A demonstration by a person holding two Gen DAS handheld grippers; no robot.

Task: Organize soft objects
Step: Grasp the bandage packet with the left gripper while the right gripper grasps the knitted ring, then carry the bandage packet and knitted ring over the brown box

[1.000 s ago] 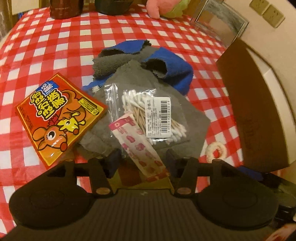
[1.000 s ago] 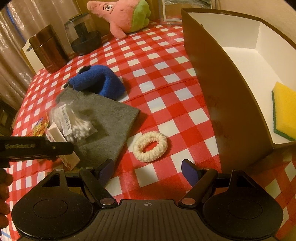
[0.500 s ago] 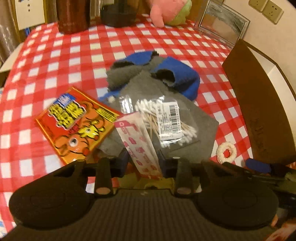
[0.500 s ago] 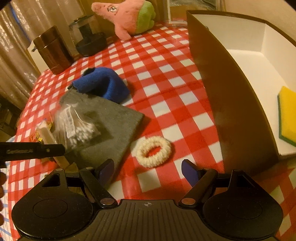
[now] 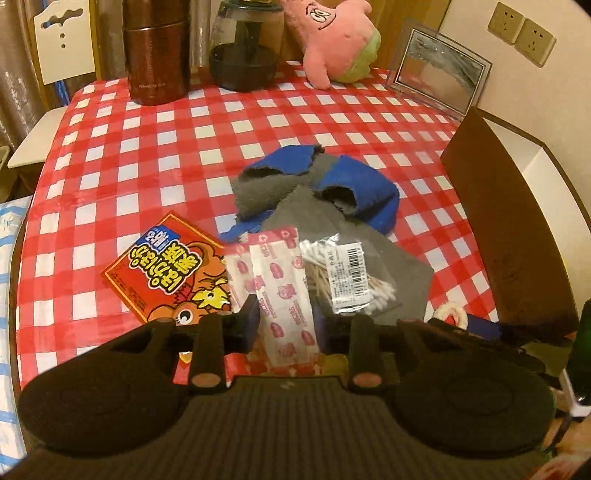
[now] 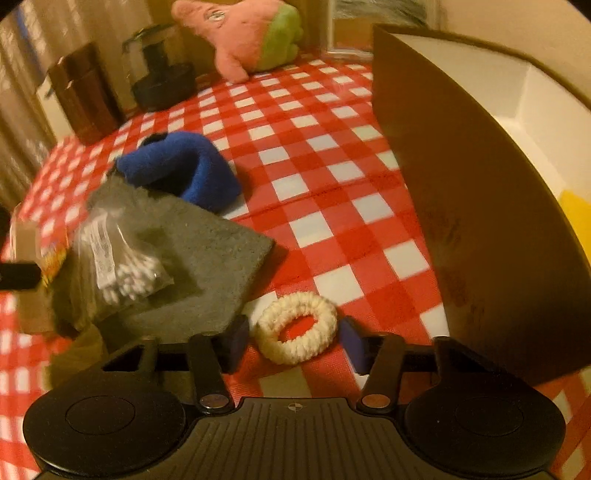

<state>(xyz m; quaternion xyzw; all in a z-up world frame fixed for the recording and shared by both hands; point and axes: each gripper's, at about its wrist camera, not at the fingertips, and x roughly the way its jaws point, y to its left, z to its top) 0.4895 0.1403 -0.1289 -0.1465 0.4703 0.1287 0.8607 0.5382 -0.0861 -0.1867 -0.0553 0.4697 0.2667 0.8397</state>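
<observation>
My left gripper (image 5: pixel 284 325) is shut on a strip of pink-printed plasters (image 5: pixel 282 284) and holds it up above the table. Beyond it lie a bag of cotton swabs (image 5: pixel 347 273) on a grey cloth (image 5: pixel 402 266), a blue-and-grey towel (image 5: pixel 354 188) and an orange packet (image 5: pixel 173 273). My right gripper (image 6: pixel 295 339) is open, low on the table, with its jaws on either side of a cream scrunchie (image 6: pixel 297 326). The swab bag (image 6: pixel 118 262), grey cloth (image 6: pixel 207 251) and blue towel (image 6: pixel 184 170) lie to its left.
A brown box with a white inside (image 6: pixel 461 206) stands at the right and holds a yellow sponge (image 6: pixel 578 218). At the table's far edge are a pink plush star (image 5: pixel 332 33), a dark jar (image 5: pixel 243 55), a brown canister (image 5: pixel 157 51) and a picture frame (image 5: pixel 436 70).
My left gripper closed on the plaster strip and lifted it up and back. My right gripper moved forward and down until the scrunchie sits between its jaws.
</observation>
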